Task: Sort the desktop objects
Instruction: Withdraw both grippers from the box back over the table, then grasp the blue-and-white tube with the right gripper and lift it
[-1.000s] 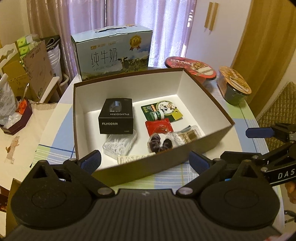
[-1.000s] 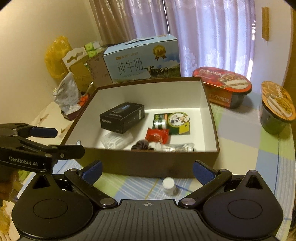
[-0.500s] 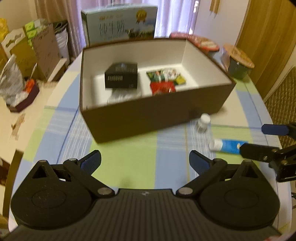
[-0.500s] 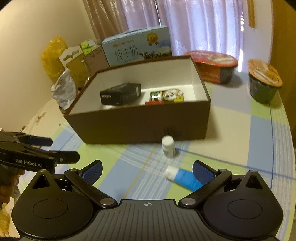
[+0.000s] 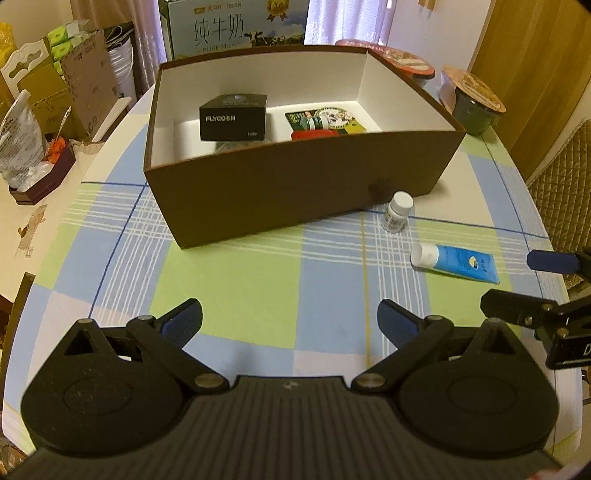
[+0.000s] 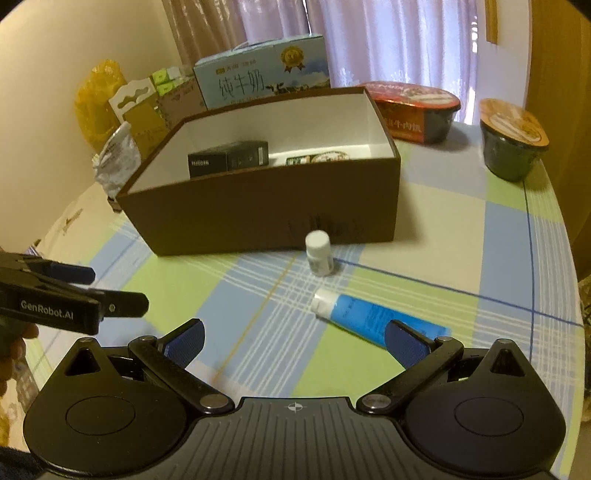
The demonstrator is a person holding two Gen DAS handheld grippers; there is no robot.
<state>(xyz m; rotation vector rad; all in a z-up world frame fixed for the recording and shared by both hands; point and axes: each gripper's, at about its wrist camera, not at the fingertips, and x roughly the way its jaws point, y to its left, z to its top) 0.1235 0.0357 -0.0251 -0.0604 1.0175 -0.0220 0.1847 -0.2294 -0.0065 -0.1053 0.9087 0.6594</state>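
both the left gripper and right gripper are hovering with jaws spread wide and empty, probably because the small white plastic bottle and blue squeeze tube are lying just near of the brown cardboard box, awaiting sorting.

The black box inside the brown box, upper middle of the left wrist view, reads "FLYCO". Behind it the milk carton at the top edge shows "纯牛奶" and "PURE MILK". In the right wrist view, "GenRobot.AI" stands on the left gripper at the left edge.
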